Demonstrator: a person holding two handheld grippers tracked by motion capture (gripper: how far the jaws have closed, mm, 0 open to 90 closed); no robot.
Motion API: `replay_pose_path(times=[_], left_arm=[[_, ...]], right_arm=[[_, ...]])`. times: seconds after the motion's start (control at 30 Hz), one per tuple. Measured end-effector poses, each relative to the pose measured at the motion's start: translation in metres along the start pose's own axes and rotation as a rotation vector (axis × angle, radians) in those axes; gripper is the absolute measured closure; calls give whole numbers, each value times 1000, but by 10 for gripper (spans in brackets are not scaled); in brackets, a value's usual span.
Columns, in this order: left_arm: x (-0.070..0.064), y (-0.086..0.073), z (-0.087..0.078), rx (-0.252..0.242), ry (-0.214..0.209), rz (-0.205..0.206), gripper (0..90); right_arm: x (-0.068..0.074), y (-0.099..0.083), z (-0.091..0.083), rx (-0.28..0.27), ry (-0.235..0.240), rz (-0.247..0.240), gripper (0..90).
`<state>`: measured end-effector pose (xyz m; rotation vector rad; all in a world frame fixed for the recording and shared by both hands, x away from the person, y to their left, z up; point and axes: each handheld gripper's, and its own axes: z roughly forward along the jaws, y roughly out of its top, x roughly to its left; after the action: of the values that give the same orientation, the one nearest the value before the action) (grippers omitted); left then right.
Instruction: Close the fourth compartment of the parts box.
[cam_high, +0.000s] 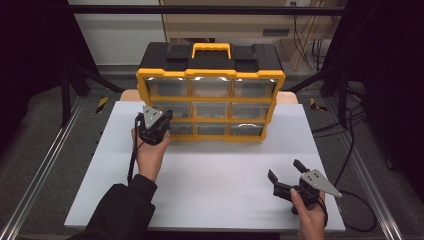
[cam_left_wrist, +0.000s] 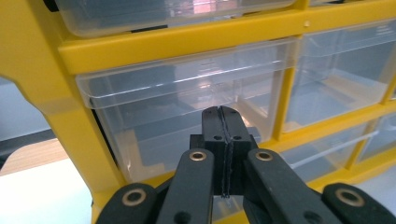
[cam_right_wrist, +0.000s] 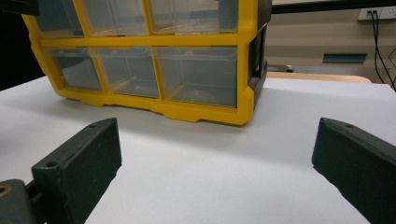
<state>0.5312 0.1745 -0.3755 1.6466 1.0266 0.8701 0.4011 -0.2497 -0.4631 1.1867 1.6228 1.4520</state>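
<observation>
Two claws work before a yellow cabinet (cam_high: 210, 92) of clear drawers on a white counter (cam_high: 210, 175). High view: the left claw (cam_high: 161, 121) meets the cabinet's lower left drawer (cam_high: 176, 127); the right claw (cam_high: 285, 175) hangs well apart, nearer the person, jaws spread. Left gripper view: jaws pressed together against that drawer's (cam_left_wrist: 187, 121) front; whether they pinch its lip, I cannot tell. Right gripper view: bare counter (cam_right_wrist: 210, 163) between open jaws, cabinet (cam_right_wrist: 154, 60) beyond.
</observation>
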Motion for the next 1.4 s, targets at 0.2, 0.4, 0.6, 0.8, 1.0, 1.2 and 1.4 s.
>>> replay_pose_path(times=[0.2,0.4,0.6,0.8,1.0,1.2,1.4], left_arm=[[-2,0,-5,-6,-15,-7,900],[-3,3,-12,-23,-31,-10,900],[-3,7,-19,-41,-59,-28,871],[-5,11,-29,-71,-61,-16,757],[-7,15,-44,-105,-51,10,568],[-4,19,-56,-144,-59,-5,417],[-1,22,-65,-173,-62,-3,280]], right_arm=[[-1,0,-1,0,0,2,18],[-1,0,-1,-4,-6,2,18],[0,0,0,-2,-1,-2,18],[0,0,0,0,-3,-5,18],[3,1,-1,0,-4,-11,18],[3,1,-1,1,-7,-10,18],[3,1,-1,1,-5,-13,18]])
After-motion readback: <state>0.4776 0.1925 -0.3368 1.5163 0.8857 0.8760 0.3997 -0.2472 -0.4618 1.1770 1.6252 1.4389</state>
